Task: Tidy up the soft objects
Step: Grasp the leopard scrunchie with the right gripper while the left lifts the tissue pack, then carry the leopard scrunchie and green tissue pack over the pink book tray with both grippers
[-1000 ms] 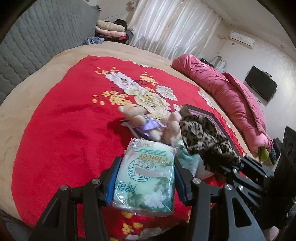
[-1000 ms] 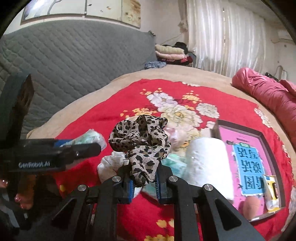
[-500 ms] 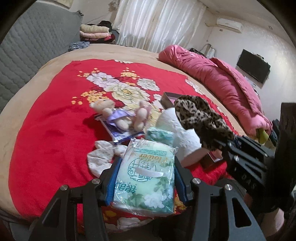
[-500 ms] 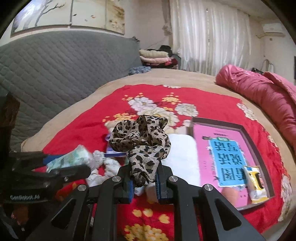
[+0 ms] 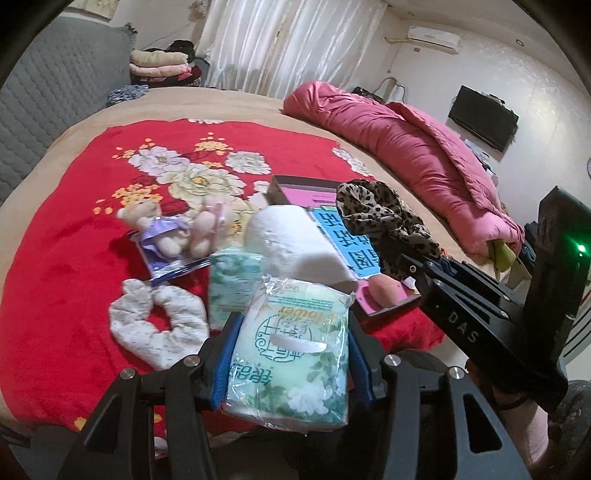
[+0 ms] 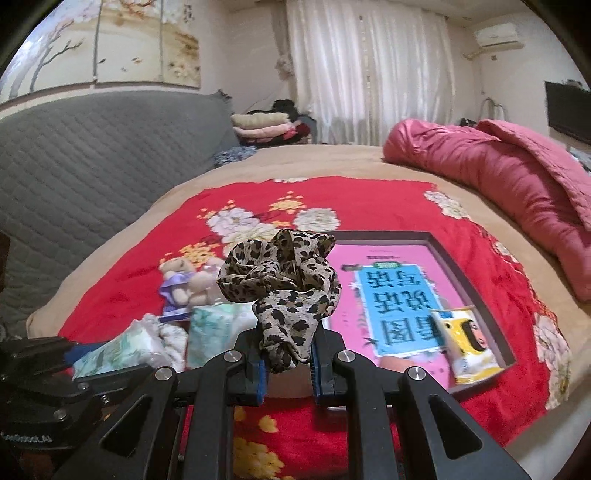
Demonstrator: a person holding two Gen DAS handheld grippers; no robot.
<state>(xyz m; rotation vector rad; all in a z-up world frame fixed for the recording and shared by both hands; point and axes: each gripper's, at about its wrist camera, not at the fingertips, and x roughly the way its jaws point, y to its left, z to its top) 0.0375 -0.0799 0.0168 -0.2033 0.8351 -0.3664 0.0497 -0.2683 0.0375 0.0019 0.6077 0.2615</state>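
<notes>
The left gripper (image 5: 291,354) pinches a tissue pack (image 5: 291,347) in its jaws; the right gripper (image 6: 286,354) pinches a leopard scrunchie (image 6: 280,280). Both hang above the bed (image 5: 66,266). Left, I judge: the white scrunchie (image 5: 159,332) at 9 o'clock, teddy bears (image 5: 166,232) at 11, paper roll (image 5: 291,240) at 12.

Background I can see: grey quilted headboard (image 6: 92,155), white curtains (image 6: 365,77), wall AC unit (image 5: 434,35), black TV (image 5: 482,118) on the right wall, tree-and-blossom painting (image 6: 110,40) above the headboard. Folded clothes stack (image 6: 264,127) beyond the bed's far corner, beside the curtains.
</notes>
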